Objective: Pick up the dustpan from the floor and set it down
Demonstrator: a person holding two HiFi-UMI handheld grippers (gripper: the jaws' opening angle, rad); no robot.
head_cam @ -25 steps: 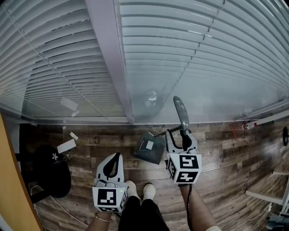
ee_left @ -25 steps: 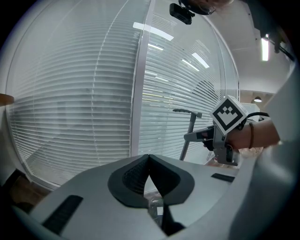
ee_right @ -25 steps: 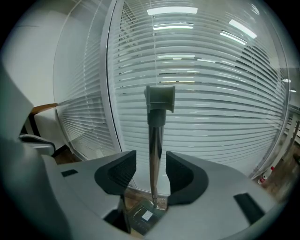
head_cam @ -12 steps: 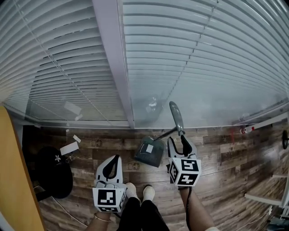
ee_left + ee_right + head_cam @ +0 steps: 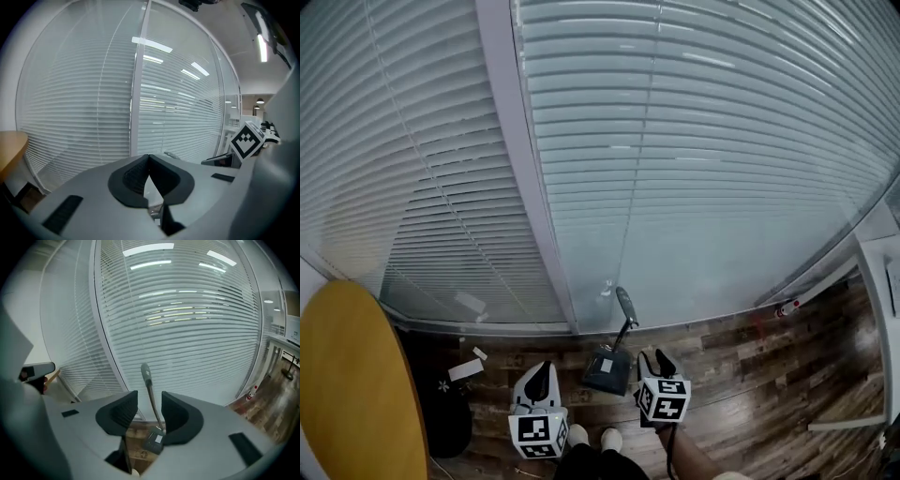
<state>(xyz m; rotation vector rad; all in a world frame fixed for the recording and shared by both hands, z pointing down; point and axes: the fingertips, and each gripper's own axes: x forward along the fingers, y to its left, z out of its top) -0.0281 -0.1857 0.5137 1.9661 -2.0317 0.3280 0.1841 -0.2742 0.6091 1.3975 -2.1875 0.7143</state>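
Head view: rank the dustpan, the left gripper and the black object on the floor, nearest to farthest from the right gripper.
Right gripper: open jaws have just been closing slightly, nothing between them.
1. Dustpan, just to its left.
2. Left gripper, further left.
3. Black object, far left on the floor.

White slatted blinds point(image 5: 694, 169) cover a glass wall above a wood-plank floor point(image 5: 750, 375); a black object point(image 5: 450, 412) and paper slip point(image 5: 466, 369) lie left.
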